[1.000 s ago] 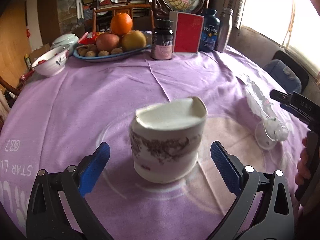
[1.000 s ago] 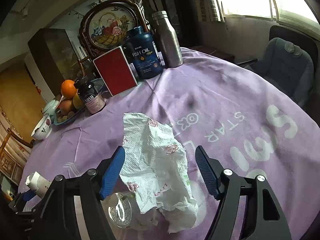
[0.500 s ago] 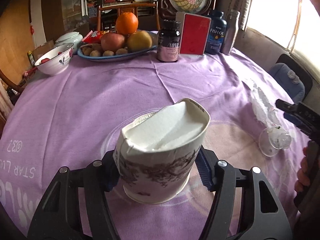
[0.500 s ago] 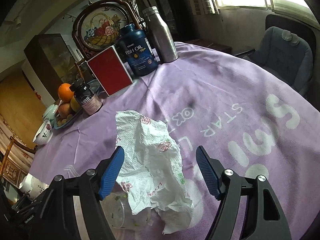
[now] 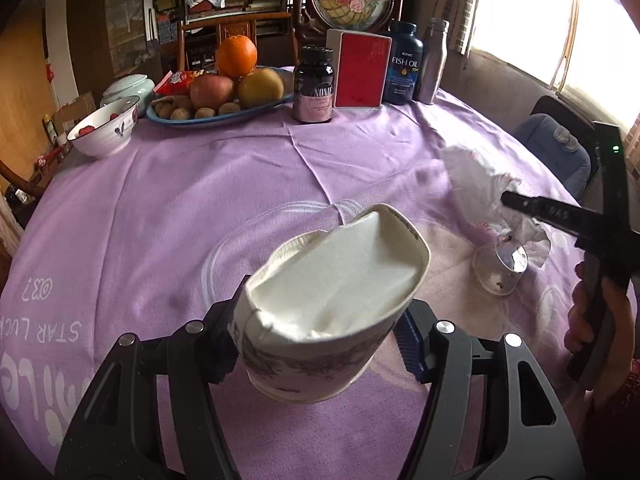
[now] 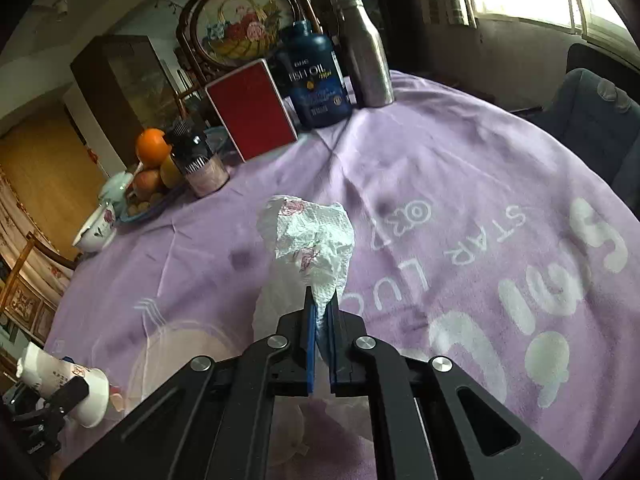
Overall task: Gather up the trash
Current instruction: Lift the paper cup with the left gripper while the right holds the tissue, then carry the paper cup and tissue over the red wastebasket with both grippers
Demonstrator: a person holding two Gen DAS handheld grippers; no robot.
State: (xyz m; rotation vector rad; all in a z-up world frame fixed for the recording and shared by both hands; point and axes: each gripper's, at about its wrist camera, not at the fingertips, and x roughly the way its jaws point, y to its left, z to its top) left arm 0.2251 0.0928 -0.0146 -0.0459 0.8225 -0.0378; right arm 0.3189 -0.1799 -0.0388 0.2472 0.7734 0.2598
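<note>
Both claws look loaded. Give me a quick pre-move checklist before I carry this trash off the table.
1. Left claw gripping the paper cup: ok, pads squeeze its sides.
2. Cup clear of the tablecloth: cannot tell, it tilts.
3. Right claw pinching the napkin: ok, jaws just closed on it.
4. Napkin free of the clear plastic cup: cannot tell, they overlap.
5. Path clear of the bottles: ok, far side.
6. Bin in sight: not ok, none visible.
</note>
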